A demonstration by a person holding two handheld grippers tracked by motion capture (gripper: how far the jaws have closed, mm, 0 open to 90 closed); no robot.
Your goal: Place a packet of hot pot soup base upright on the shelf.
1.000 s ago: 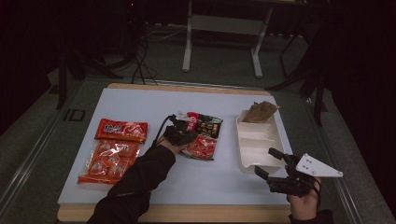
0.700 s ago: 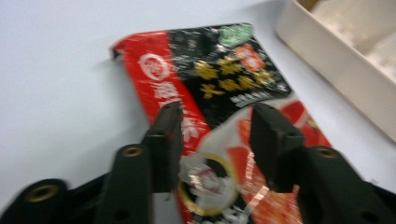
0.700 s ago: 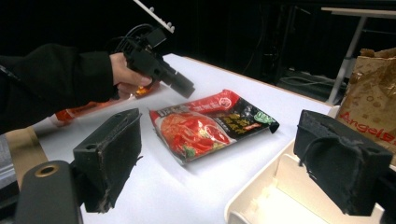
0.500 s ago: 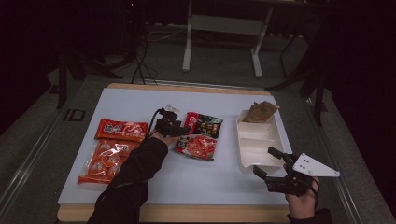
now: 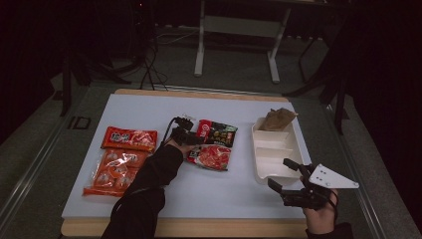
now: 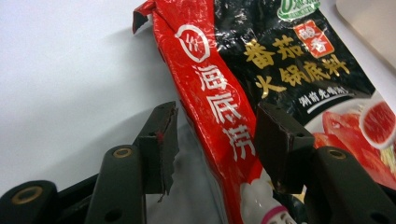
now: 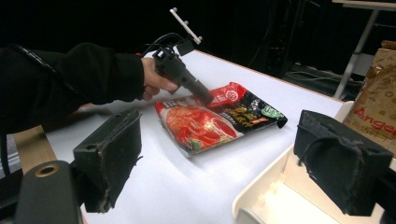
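Since the earlier frame, left gripper has dropped to the sauce packet, jaws just opening to straddle its red edge, unclamped. Packet unlifted; tray beside open right gripper awaits.

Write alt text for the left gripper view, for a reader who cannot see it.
The left gripper has its two black jaws open astride the raised red edge of a soup base packet, with the pads not visibly pressing on it; the jaws have just been closing a little. The black and red packet, with gold lettering and a tomato picture, lies on a white table.
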